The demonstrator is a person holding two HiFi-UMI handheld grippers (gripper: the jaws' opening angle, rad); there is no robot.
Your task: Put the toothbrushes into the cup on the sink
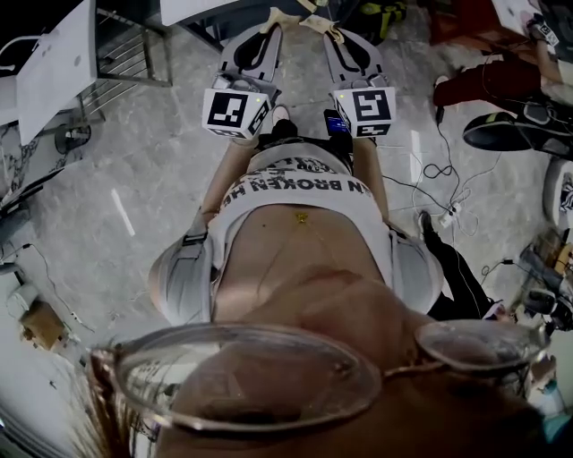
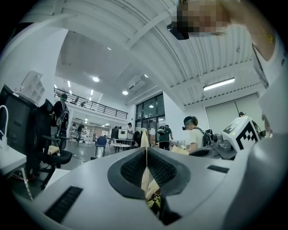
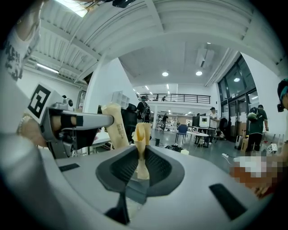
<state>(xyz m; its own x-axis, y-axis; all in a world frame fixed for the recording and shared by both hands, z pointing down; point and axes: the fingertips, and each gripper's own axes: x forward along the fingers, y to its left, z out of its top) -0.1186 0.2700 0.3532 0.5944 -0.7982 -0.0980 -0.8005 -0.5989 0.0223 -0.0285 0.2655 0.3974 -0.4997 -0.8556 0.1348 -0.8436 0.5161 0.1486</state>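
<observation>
I see neither a sink nor a cup in any view. My left gripper [image 2: 145, 155] is shut on a thin cream toothbrush [image 2: 145, 173] that stands edge-on between the pads. My right gripper [image 3: 141, 152] is shut on a second cream toothbrush [image 3: 142, 134], whose end sticks up past the jaws. In the head view both grippers point away from the person side by side at chest height, the left gripper [image 1: 269, 22] and the right gripper [image 1: 327, 27] close together. The right gripper view also shows the left gripper's toothbrush [image 3: 115, 129] as a cream printed strip.
Below lies a grey marbled floor [image 1: 152, 179]. A white table [image 1: 54, 63] stands at the upper left, and cables with a power strip [image 1: 448, 215] run at the right. Ahead, an open hall holds desks, chairs [image 2: 54, 155] and several people [image 2: 194, 132].
</observation>
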